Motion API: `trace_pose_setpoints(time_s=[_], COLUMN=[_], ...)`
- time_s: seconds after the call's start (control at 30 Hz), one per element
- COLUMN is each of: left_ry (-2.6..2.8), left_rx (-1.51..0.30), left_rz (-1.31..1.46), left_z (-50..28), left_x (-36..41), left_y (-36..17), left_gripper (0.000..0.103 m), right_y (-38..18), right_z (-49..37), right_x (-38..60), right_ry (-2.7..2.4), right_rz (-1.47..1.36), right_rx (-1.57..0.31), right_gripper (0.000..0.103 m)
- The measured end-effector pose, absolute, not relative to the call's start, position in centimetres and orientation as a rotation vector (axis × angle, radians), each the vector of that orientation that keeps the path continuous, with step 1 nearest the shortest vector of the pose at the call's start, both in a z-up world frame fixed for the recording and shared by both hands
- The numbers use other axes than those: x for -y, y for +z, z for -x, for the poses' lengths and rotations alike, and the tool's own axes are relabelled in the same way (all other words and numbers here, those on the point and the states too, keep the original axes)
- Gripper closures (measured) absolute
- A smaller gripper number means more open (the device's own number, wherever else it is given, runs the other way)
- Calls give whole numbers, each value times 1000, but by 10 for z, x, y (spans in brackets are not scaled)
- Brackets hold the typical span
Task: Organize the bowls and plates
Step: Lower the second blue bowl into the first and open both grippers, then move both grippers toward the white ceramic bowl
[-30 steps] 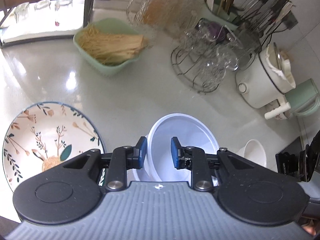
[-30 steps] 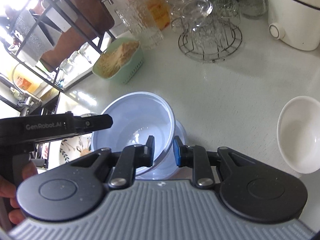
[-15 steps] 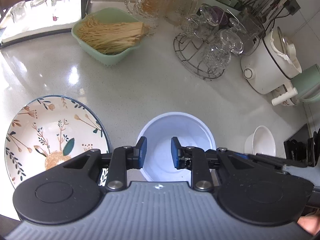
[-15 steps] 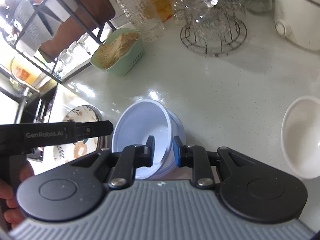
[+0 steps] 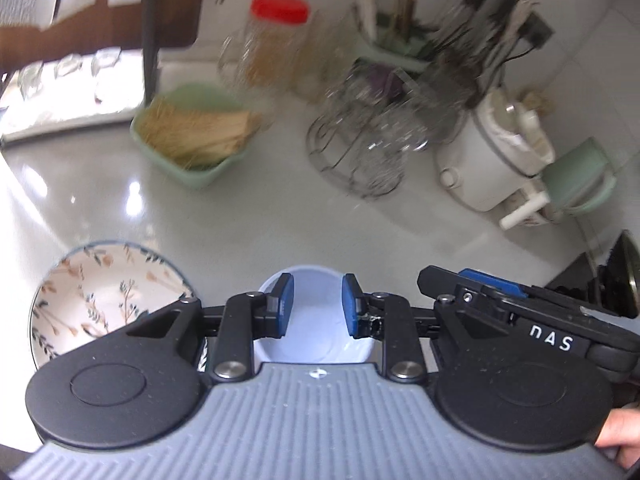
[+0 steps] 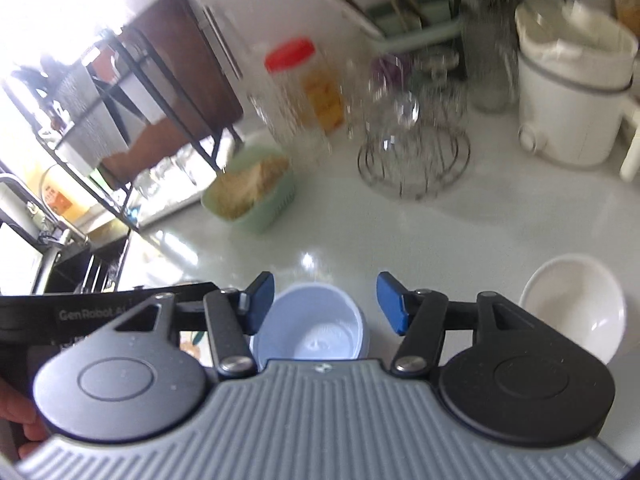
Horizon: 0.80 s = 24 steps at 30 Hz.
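bright daylight enters from ten o'clock in both views and blows out to white in the right wrist view. glare spots shine on the glossy counter (image 5: pixel 280 216). motion blur smears the red-lidded jar (image 5: pixel 276 44) and glass rack (image 6: pixel 412 152) toward twelve o'clock. fisheye bending curves the edges; the near gripper bodies stay sharp.

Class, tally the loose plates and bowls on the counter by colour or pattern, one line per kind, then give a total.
Pale blue bowl: 1
White bowl: 1
Floral plate: 1
Green dish holding dry noodles: 1
Total: 4
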State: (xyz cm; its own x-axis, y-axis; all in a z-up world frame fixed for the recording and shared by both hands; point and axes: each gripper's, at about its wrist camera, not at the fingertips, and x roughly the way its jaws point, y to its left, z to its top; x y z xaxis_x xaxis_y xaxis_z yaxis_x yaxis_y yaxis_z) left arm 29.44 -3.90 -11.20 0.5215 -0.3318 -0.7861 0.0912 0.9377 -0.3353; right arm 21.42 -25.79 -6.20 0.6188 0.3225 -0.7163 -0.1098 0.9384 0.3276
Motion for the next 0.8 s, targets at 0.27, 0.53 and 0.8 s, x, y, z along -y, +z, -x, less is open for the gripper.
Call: trace_pose_setpoints(time_s=[0.27,0.53,0.8], left_ry=[-319,-366,-406], left_rx=[-883,-862,-831], left_rz=[225,192,136], left_z=[-282,-280,-268], left_x=[56,80,121], left_y=[-74,-68,-72], left_gripper=[74,74,74], right_y=[-29,-18,-24], right_z=[-192,-178,-161], right_x=[271,290,327], right_ry=[211,136,20], right_rz=[-262,-260,-283], right_rx=[-763,-697,-645], right_gripper=[43,43,43])
